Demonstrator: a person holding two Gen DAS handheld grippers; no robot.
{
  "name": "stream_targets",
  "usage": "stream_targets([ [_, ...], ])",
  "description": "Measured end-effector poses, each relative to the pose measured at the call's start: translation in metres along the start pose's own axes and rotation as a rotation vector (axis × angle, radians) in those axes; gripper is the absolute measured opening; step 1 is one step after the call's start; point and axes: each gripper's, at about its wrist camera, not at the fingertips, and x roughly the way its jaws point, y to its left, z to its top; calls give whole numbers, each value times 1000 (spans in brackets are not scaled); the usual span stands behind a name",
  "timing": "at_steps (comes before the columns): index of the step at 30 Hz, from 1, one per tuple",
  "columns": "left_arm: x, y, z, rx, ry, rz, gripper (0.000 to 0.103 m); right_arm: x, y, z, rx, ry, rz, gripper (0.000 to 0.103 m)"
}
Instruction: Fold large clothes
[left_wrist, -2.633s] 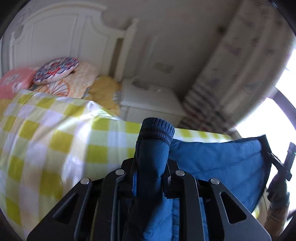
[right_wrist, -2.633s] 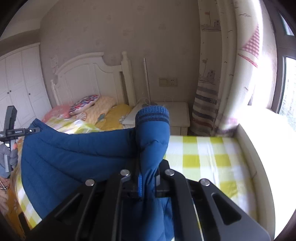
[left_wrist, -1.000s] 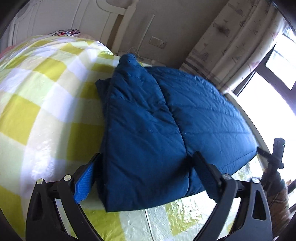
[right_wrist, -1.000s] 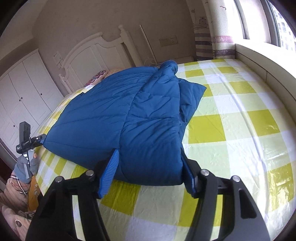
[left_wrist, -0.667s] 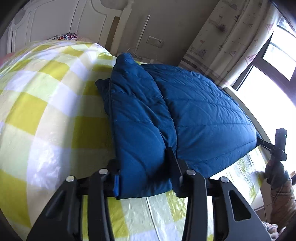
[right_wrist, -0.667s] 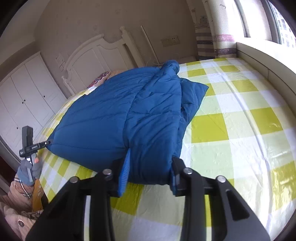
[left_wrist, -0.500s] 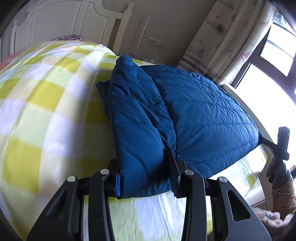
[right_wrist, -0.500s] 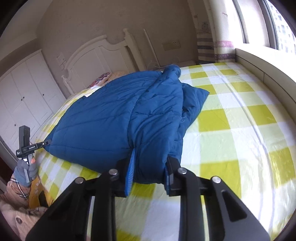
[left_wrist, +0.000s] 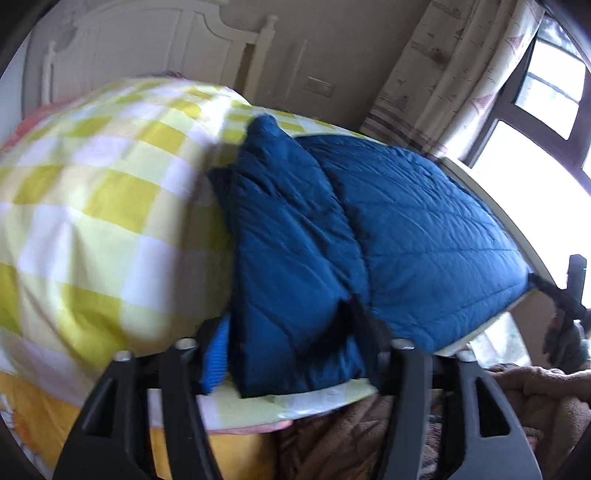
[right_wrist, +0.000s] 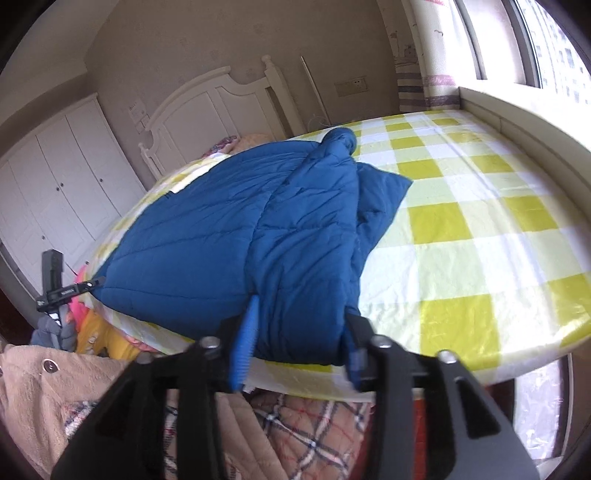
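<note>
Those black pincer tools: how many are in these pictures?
2. The left gripper straddles the near edge of the blue jacket at one folded side; the right gripper straddles the other. Each also shows small in the other's view.

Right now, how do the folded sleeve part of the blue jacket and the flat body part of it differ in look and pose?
The sleeve part lies on top as a long raised band, bunched and wrinkled; the body part lies under it, broad, flat and smoother. The sleeve part ends at the bed's near edge between the right gripper fingers; the body part stretches sideways toward the left gripper. Both are the same quilted blue fabric on the checked bed cover.
</note>
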Motion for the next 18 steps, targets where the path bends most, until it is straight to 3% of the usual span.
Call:
stream_targets([
  [1, -11, 2, 8, -1, -48, 55, 80, -10, -1, 8, 7, -34, -28, 55],
  [2, -25, 4, 13, -1, -101, 94, 96, -21, 0, 17, 12, -72, -53, 61],
  [4, -55, -5, 40, 29, -244, 145, 97, -43, 13, 43, -36, -174, -92, 73],
  [6, -73, -24, 72, 70, -343, 178, 99, -53, 34, 71, -113, -264, -104, 93],
  [9, -75, -59, 124, 80, -422, 189, 99, -39, 75, 128, -181, -372, -80, 101],
  [11, -55, -82, 155, 72, -402, 191, 99, -15, 98, 158, -184, -371, -91, 101],
  [13, -23, -97, 181, 83, -345, 185, 99, 28, 117, 190, -170, -311, -141, 101],
  [16, 53, -115, 214, 93, -175, 159, 99, 100, 133, 217, -166, -164, -134, 100],
  [17, 70, -116, 219, 103, -137, 172, 99, 127, 136, 221, -171, -109, -143, 94],
  [18, 94, -118, 223, 113, -93, 203, 99, 152, 139, 223, -193, -52, -155, 77],
])
